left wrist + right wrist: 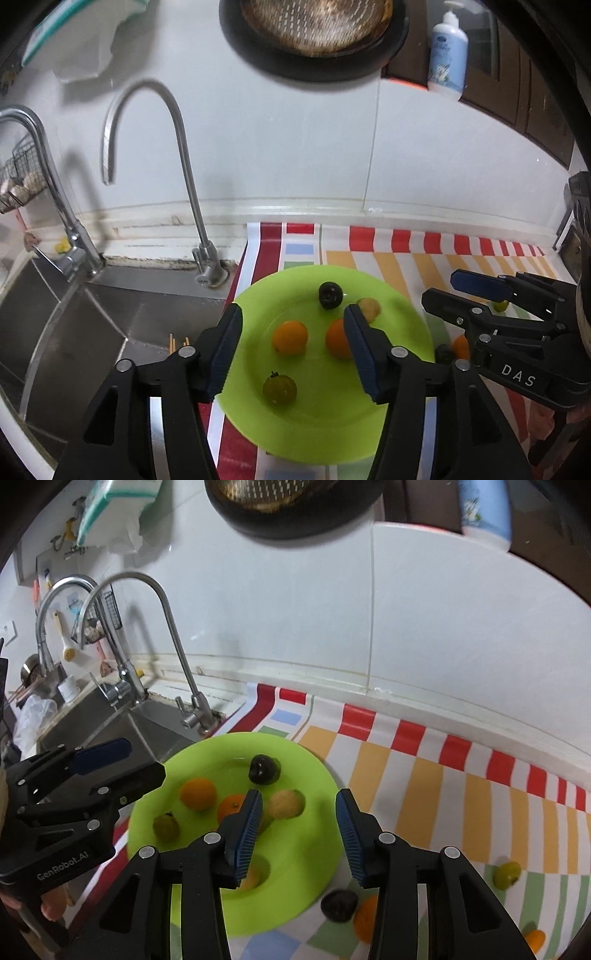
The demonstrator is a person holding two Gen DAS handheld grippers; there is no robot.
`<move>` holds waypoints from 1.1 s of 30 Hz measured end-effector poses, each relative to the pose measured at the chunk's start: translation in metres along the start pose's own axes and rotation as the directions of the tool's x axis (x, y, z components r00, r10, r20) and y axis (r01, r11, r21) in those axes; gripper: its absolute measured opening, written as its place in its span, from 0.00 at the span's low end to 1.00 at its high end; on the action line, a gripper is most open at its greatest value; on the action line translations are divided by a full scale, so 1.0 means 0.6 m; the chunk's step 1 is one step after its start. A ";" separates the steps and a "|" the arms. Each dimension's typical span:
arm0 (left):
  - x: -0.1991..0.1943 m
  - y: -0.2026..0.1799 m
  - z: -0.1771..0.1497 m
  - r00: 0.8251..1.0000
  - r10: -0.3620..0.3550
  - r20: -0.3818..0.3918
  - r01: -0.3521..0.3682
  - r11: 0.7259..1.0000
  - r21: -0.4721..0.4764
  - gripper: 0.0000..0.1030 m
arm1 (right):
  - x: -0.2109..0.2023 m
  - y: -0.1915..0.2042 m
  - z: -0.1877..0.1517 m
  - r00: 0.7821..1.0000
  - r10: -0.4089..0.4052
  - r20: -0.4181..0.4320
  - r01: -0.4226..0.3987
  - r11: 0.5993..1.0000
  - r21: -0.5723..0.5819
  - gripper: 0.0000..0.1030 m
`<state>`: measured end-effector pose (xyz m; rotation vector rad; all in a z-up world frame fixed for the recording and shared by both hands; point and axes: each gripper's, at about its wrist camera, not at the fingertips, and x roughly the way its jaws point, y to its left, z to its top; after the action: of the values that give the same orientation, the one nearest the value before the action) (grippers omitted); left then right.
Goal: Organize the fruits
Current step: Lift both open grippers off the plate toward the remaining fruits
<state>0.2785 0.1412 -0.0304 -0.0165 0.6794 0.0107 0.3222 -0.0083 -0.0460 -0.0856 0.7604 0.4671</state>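
A lime green plate [325,424] [295,867] lies on the striped mat. On it are two oranges [290,337] [197,794], a dark fruit [330,294] [263,769], a green fruit [279,388] [165,827] and a pale yellow fruit [371,307] [284,804]. Off the plate on the mat lie a dark fruit [339,905], an orange [364,919] and a green fruit [506,874]. My left gripper [293,345] is open and empty above the plate. My right gripper [299,830] is open and empty over the plate's right part.
A steel sink [92,325] with two faucets [184,155] lies left of the mat. A dark pan [314,37] hangs on the white wall, with a soap bottle [447,51] to its right. Another small orange [535,939] lies at the mat's near right.
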 end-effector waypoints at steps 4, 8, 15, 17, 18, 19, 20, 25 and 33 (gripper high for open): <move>-0.038 -0.014 -0.002 0.999 0.014 0.038 -0.014 1.000 0.015 0.60 | -0.043 0.000 -0.007 0.999 -0.011 0.038 0.011 1.000 0.006 0.44; -0.075 -0.030 -0.008 0.998 0.010 0.068 -0.012 1.000 0.022 0.66 | -0.090 0.000 -0.017 0.994 -0.060 0.088 0.060 0.998 0.001 0.51; -0.124 -0.055 -0.019 0.995 0.002 0.102 -0.007 0.999 0.042 0.73 | -0.167 -0.004 -0.037 0.983 -0.103 0.152 0.103 0.995 0.010 0.58; -0.138 -0.063 -0.021 0.994 -0.002 0.113 -0.003 0.999 0.047 0.77 | -0.185 -0.007 -0.043 0.981 -0.108 0.164 0.106 0.994 0.022 0.58; -0.146 -0.068 -0.022 0.993 -0.006 0.118 0.000 0.999 0.053 0.79 | -0.194 -0.008 -0.047 0.980 -0.108 0.168 0.106 0.994 0.026 0.58; -0.153 -0.073 -0.023 0.992 -0.008 0.123 0.001 0.998 0.057 0.83 | -0.205 -0.010 -0.051 0.978 -0.114 0.175 0.111 0.993 0.031 0.58; -0.159 -0.078 -0.025 0.992 -0.007 0.129 0.000 0.998 0.059 0.87 | -0.211 -0.011 -0.053 0.976 -0.119 0.181 0.115 0.993 0.035 0.58; -0.195 -0.101 -0.034 0.986 -0.010 0.167 -0.003 0.997 0.078 0.93 | -0.255 -0.020 -0.073 0.965 -0.151 0.214 0.142 0.988 0.057 0.66; -0.223 -0.134 -0.051 0.978 -0.018 0.209 -0.001 0.996 0.088 0.96 | -0.302 -0.046 -0.107 0.953 -0.207 0.222 0.184 0.976 0.118 0.70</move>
<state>0.1562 0.0596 0.0309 0.0655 0.4681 -0.0253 0.1791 -0.1166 0.0281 -0.0153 0.5359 0.2451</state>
